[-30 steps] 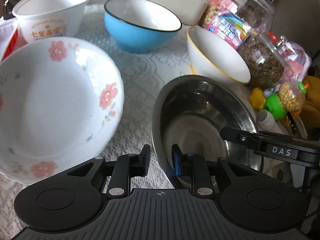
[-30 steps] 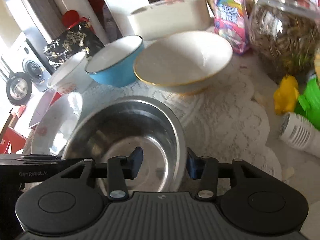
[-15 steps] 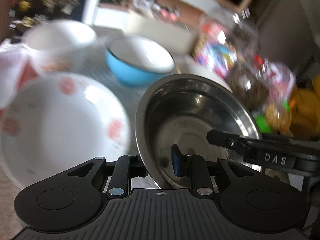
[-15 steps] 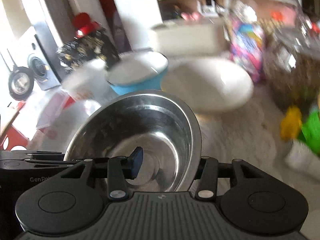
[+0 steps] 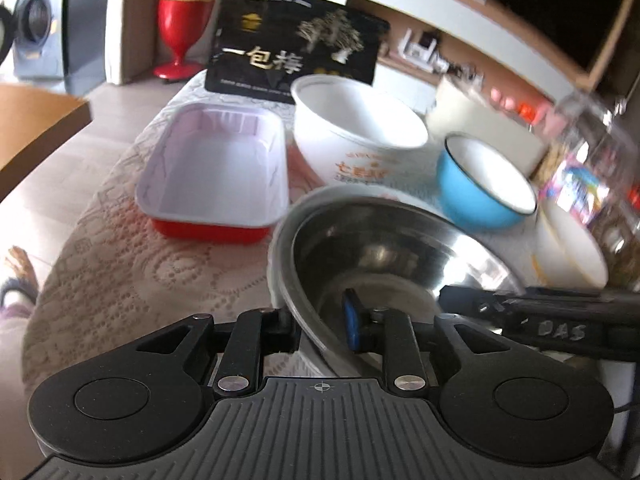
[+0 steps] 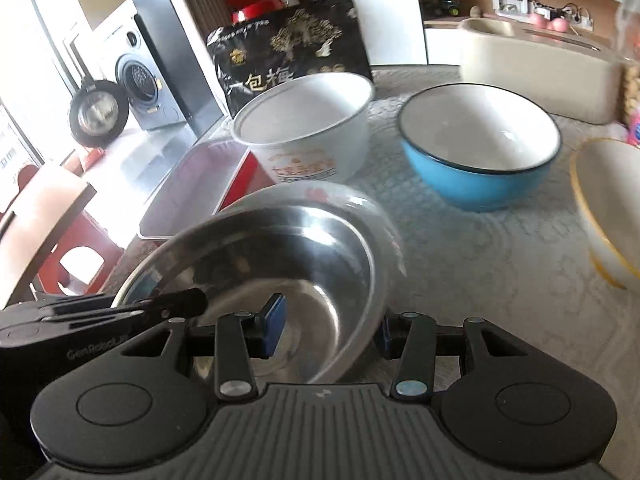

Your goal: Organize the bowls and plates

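Observation:
A steel bowl point(image 5: 384, 256) point(image 6: 280, 264) is held by both grippers. My left gripper point(image 5: 320, 320) is shut on its near-left rim. My right gripper point(image 6: 328, 328) is shut on its right rim. The steel bowl sits over the white floral bowl point(image 5: 288, 216) point(image 6: 360, 204), whose rim shows around it; I cannot tell whether they touch. Behind stand a white paper bowl point(image 5: 356, 136) point(image 6: 308, 128), a blue bowl point(image 5: 484, 184) point(image 6: 480, 148) and a yellow-rimmed white bowl point(image 5: 572, 248) point(image 6: 608, 208).
A red tray with white inside point(image 5: 212, 172) point(image 6: 192, 188) lies at the left on the lace tablecloth point(image 5: 140, 264). A black snack bag point(image 5: 296, 56) stands behind. A cream container point(image 6: 536, 72) and jars point(image 5: 592, 168) are at the right. The table edge falls off left.
Both grippers lifted the steel bowl off the cloth and carried it left, over the floral bowl. The views swung left, bringing the red tray into sight.

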`<state>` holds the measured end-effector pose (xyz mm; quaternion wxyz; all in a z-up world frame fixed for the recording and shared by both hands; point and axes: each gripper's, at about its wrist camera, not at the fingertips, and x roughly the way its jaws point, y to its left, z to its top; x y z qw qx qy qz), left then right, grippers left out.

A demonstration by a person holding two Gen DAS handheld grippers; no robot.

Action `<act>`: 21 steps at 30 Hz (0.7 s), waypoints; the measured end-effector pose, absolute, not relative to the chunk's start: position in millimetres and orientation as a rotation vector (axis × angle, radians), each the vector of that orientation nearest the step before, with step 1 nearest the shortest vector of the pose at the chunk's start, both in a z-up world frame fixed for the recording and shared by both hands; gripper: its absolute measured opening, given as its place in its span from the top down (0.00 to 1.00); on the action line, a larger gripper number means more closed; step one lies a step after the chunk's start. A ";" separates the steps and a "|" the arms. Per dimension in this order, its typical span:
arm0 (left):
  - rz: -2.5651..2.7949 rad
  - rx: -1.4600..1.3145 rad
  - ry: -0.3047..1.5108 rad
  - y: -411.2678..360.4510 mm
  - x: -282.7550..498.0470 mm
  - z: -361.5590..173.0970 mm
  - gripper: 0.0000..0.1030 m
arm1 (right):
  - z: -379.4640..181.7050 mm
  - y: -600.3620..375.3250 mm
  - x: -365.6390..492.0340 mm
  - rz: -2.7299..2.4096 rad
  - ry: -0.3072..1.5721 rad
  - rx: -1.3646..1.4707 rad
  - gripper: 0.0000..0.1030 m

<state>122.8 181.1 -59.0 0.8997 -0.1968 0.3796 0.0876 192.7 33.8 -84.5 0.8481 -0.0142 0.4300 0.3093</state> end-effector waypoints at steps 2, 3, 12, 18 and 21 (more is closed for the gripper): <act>0.171 -0.426 0.769 193.8 113.6 -55.5 0.76 | -85.4 45.0 192.0 0.624 0.904 -0.063 0.54; 0.167 -0.420 0.755 195.4 112.2 -54.0 0.74 | -86.1 46.2 192.4 0.614 0.899 -0.074 0.54; 0.207 -0.372 0.756 201.2 111.4 -59.1 0.64 | -87.0 54.9 189.6 0.545 0.847 -0.171 0.54; 0.203 -0.430 0.787 209.7 118.2 -66.8 0.56 | -80.7 49.2 184.9 0.517 0.772 -0.207 0.47; 0.167 -0.503 0.818 214.5 125.3 -76.1 0.59 | -83.4 45.5 191.1 0.501 0.778 -0.189 0.43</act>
